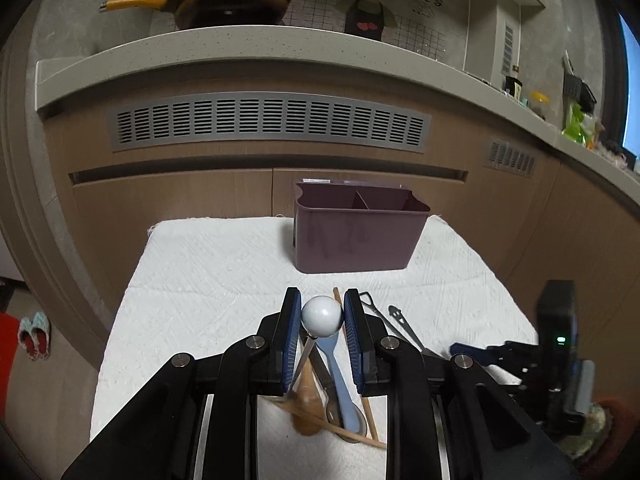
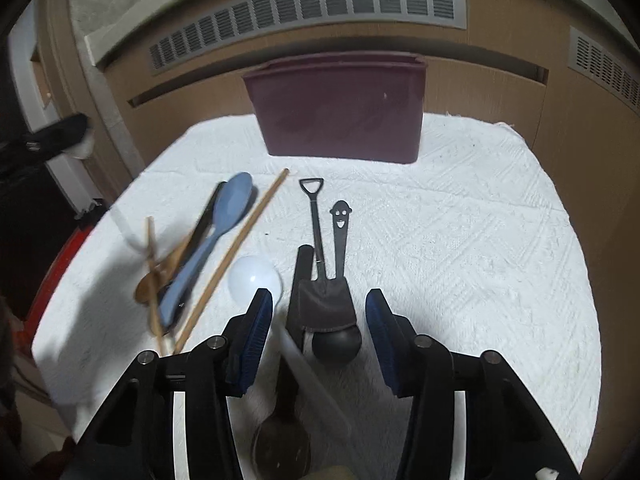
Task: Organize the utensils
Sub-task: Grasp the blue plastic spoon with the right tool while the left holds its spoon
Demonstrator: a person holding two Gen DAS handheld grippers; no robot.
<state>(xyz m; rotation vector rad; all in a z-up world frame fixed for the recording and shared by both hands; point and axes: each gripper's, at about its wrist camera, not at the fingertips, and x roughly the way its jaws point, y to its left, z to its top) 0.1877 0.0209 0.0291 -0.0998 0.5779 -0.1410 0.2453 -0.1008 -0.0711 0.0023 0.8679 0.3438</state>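
My left gripper (image 1: 322, 316) has its jaws clenched on a white ball (image 1: 322, 316), the round end of a utensil whose thin metal stem slants down and back beneath the blue pads; the ball is glossy, pale and smooth. Below my left jaws lies a heap of utensils on the white cloth (image 1: 208, 272) covering the desk: a light blue spoon (image 1: 340, 380), a wooden spoon (image 1: 306, 408) and a wooden chopstick (image 1: 370, 412). Just to the right of the left jaws lie two thin dark metal handles, one a shovel-handled utensil (image 1: 370, 306), the other a smiley-faced utensil (image 1: 400, 318).

My right gripper (image 2: 320, 312) is released, jaws spread wide. Between them sits a black ball-ended utensil (image 2: 336, 342), with a dark brown scoop (image 2: 326, 304) just ahead of it. To the left of the right jaws a white ball shows, blurred, beside the chopstick and blue spoon.

Ahead of both jaws, well apart, a maroon utensil holder (image 1: 356, 236) stands upright on the cloth, rectangular, with a divider splitting it into compartments.
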